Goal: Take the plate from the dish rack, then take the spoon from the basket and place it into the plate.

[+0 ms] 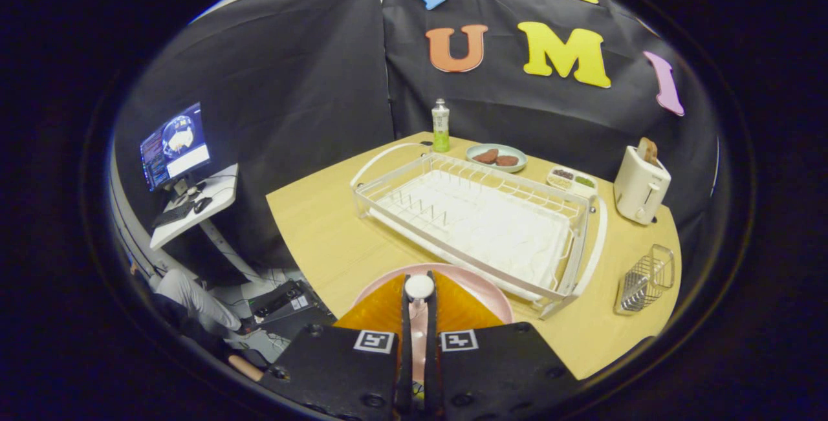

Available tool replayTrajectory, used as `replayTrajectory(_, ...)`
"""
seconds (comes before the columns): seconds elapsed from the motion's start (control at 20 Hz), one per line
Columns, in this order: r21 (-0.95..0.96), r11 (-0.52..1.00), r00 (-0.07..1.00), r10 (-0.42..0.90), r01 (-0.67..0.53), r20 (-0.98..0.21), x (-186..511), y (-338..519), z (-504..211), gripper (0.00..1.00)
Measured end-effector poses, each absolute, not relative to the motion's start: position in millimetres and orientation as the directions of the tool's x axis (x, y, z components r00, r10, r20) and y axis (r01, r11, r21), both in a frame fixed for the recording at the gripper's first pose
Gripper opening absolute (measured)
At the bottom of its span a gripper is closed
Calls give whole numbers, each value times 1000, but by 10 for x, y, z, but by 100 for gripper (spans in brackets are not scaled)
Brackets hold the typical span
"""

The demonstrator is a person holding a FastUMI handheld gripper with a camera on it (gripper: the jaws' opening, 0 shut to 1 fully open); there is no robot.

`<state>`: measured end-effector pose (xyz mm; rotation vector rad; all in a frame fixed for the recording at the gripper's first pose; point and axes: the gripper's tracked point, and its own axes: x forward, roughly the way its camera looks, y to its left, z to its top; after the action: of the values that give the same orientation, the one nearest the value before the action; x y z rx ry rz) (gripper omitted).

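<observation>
Table (323, 233): one, pale wood, bearing everything else.
Dish rack (479, 220): one, white wire on a white drip tray, mid-table; its slots stand empty, so I judge the plate step done.
Pink plate (479, 291): one, flat on the table just ahead of the fingers, between them and the rack's near side, close to the rack's near rail.
Gripper (420, 304): one; its two fingers (406, 317) are drawn narrow, nearly together, over the plate. A small white rounded thing (420, 286) sits at their tips. I take it for the spoon's end, pinched between them, though I cannot tell for sure.
Toaster (640, 185): one, white, beyond the rack, a slice (647, 149) standing in its slot.
Wire basket (643, 279): one, beside the rack's end, well apart from the plate; no spoon visible in it.
Green plate (497, 148): one, behind the rack, two brown patties on it.
Bottle (440, 125): one, green, at the table's far edge.
Progress: late, by my judgement; what is left is letting the spoon go onto the pink plate.
</observation>
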<state>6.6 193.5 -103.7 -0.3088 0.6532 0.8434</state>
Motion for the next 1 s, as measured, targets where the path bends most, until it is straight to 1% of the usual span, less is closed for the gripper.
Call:
replayTrajectory(0.2, 6, 647, 489, 583, -763, -649, 83, 1921, -1025, 17)
replayTrajectory(0.35, 5, 676, 525, 577, -737, -626, 176, 1867, -957, 20)
replayTrajectory(0.45, 18, 699, 545, 573, -715, -612, 232, 1819, -919, 36)
replayTrajectory(0.5, 24, 708, 554, 572, -706, -605, 253, 1799, -891, 54)
replayTrajectory(0.55, 20, 721, 572, 565, -692, -596, 294, 1760, -861, 61)
replayTrajectory(0.6, 12, 735, 594, 557, -678, -580, 334, 1727, -817, 72)
replayTrajectory(0.65, 5, 746, 612, 550, -666, -568, 364, 1699, -798, 77)
replayTrajectory(0.7, 2, 755, 628, 546, -655, -554, 388, 1678, -752, 87)
replayTrajectory(0.75, 0, 763, 641, 544, -647, -542, 389, 1661, -727, 92)
replayTrajectory(0.85, -4, 781, 675, 537, -624, -507, 415, 1610, -627, 96)
replayTrajectory(1.0, -26, 820, 747, 506, -571, -431, 472, 1482, -425, 96)
